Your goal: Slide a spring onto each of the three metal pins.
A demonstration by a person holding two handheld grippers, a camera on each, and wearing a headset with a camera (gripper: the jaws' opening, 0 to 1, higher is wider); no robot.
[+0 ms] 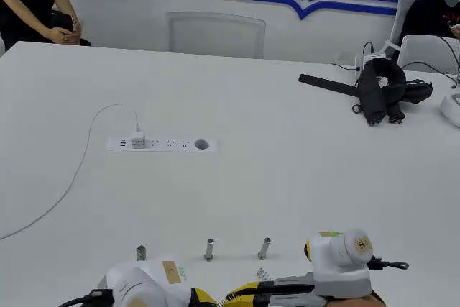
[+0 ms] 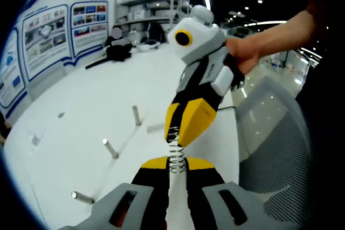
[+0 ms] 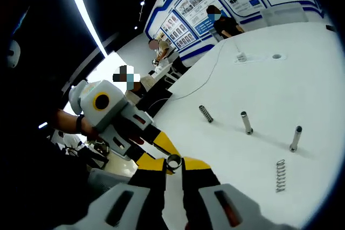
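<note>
Three metal pins stand in a row near the table's front edge. The left pin (image 1: 141, 252) (image 3: 205, 113) carries a spring. The middle pin (image 1: 209, 249) (image 3: 246, 122) and the right pin (image 1: 264, 247) (image 3: 295, 138) are bare. A loose spring (image 1: 263, 274) (image 3: 280, 175) (image 2: 155, 127) lies in front of the right pin. Another spring (image 2: 173, 152) (image 3: 173, 160) is held in the air between both grippers. My left gripper (image 2: 173, 166) (image 1: 203, 297) is shut on one end. My right gripper (image 3: 173, 164) (image 1: 243, 293) (image 2: 186, 125) grips the other end, tip to tip with the left.
A white power strip (image 1: 162, 144) with a plugged charger and a thin cable (image 1: 72, 177) lies mid-table. Black straps and gear (image 1: 381, 88) sit at the far right. People sit at the far corners behind the table, and a chair (image 1: 215, 34) stands behind it.
</note>
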